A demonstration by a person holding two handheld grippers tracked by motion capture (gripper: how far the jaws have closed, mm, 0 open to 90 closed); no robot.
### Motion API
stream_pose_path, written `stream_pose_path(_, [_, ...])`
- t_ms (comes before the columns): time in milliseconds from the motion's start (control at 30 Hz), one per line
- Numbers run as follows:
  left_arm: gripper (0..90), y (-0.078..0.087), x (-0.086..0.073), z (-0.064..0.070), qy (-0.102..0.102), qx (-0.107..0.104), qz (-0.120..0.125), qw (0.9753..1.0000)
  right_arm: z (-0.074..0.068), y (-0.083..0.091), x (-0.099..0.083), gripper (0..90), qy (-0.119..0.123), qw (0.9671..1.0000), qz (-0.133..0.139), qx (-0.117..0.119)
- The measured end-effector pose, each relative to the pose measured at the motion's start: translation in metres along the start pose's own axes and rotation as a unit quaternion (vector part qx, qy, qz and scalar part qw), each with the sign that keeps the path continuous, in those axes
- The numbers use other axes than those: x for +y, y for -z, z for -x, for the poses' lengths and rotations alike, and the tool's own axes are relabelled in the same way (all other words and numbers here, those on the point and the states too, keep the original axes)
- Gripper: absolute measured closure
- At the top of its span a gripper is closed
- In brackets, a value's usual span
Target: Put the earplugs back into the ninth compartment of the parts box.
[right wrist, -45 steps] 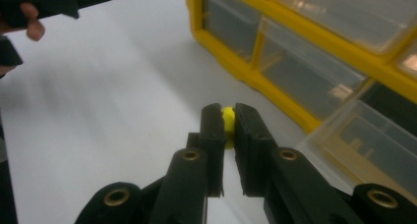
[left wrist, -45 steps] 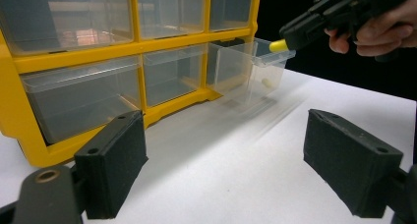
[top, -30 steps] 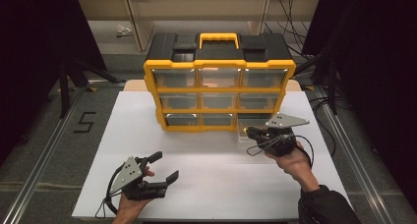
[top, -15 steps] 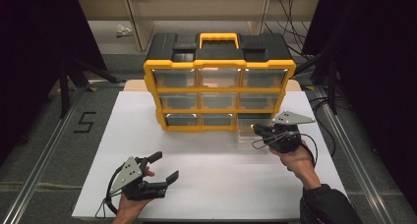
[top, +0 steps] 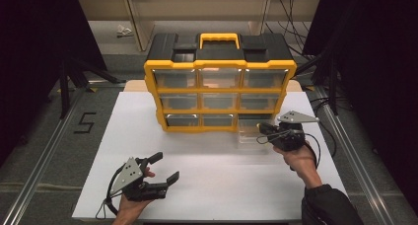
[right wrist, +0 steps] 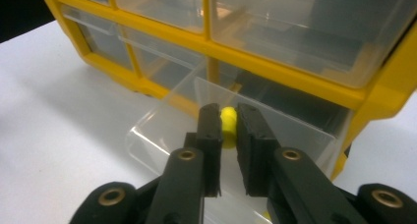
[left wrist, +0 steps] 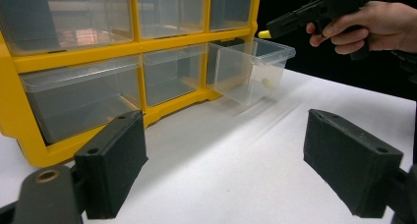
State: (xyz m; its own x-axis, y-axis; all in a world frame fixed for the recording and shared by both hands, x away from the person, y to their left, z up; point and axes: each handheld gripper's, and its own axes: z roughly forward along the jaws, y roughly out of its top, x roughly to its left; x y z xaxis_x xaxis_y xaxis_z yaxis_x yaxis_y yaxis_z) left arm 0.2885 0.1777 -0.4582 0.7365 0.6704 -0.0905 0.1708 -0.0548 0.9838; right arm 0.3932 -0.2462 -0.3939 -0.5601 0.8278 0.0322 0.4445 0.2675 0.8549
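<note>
I am pinching a small yellow cylindrical plastic piece (right wrist: 227, 126) between the near-closed jaws of my right gripper (top: 266, 131), holding it above the pulled-out clear plastic drawer (left wrist: 253, 67) so it can fall inside. The drawer is projecting from the yellow-framed organiser cabinet (top: 220, 94) at its 5 o'clock corner. My left gripper (top: 165, 168) is resting wide open, empty, at the white table's (top: 222, 185) 7 o'clock, clear of the work.

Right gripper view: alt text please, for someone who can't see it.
The right gripper pinches a small yellow piece between its jaws, above a clear drawer pulled out from the bottom row of a yellow organizer on a white table.
</note>
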Motion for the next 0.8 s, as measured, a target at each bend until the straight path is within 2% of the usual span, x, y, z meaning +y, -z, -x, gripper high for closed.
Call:
stream_pose_path(133, [15.9, 0.0, 0.0, 0.0, 0.001, 0.0, 0.0, 1.0, 0.003, -0.002, -0.001, 73.0, -0.01, 0.9999, -0.007, 0.005])
stream_pose_path(300, [15.9, 0.0, 0.0, 0.0, 0.0, 0.0, 0.0, 1.0, -0.001, -0.002, 0.001, 61.4, -0.009, 0.9998, -0.01, 0.018])
stream_pose_path(433, [15.9, 0.0, 0.0, 0.0, 0.0, 0.0, 0.0, 1.0, -0.003, -0.001, 0.003, 56.3, -0.008, 0.9997, -0.008, 0.022])
stream_pose_path(500, [15.9, 0.0, 0.0, 0.0, 0.0, 0.0, 0.0, 1.0, -0.004, -0.001, 0.003, 54.7, -0.009, 0.9997, -0.007, 0.023])
stream_pose_path(633, [15.9, 0.0, 0.0, 0.0, 0.0, -0.001, 0.0, 1.0, -0.008, 0.002, 0.007, 45.5, -0.009, 0.9998, -0.002, 0.017])
stream_pose_path(800, [15.9, 0.0, 0.0, 0.0, 0.0, -0.001, 0.0, 1.0, -0.016, 0.004, 0.009, 41.2, -0.002, 0.9998, 0.006, 0.019])
